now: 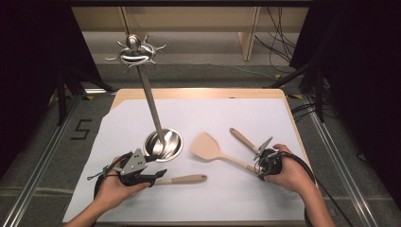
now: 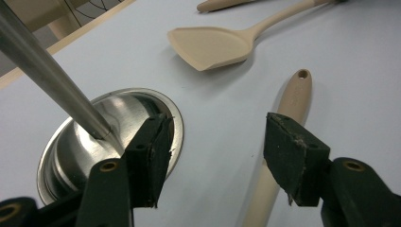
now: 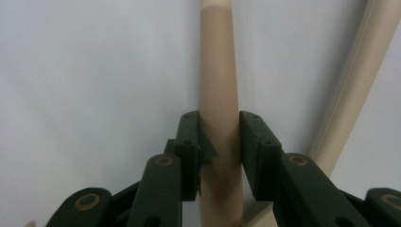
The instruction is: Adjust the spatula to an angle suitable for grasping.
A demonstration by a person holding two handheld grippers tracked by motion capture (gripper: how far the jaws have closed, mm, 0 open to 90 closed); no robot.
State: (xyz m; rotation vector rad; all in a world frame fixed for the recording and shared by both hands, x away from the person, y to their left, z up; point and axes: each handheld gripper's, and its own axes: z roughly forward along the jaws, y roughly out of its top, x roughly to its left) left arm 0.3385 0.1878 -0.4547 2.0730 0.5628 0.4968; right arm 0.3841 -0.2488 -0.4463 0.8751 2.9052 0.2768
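A steel utensil stand (image 1: 176,142) has a round base, a leaning pole and hooks at its top (image 1: 135,52). A beige spatula (image 1: 205,146) lies flat to the right of the base. My right gripper (image 1: 261,158) is shut on a beige utensil handle (image 3: 216,71) that points away over the sheet; the handle (image 1: 243,139) lies behind the spatula, its head hidden by the hand. My left gripper (image 2: 215,156) is open, one jaw over the base's rim (image 2: 177,118), the other above a third beige handle (image 2: 295,94), touching neither. That handle (image 1: 184,179) lies near the front edge.
A white sheet (image 1: 236,113) covers the wooden table (image 1: 198,93). The spatula's thin shaft (image 3: 359,85) runs close beside my right jaws. Black curtains and metal rails flank the table, with cables on the floor behind.
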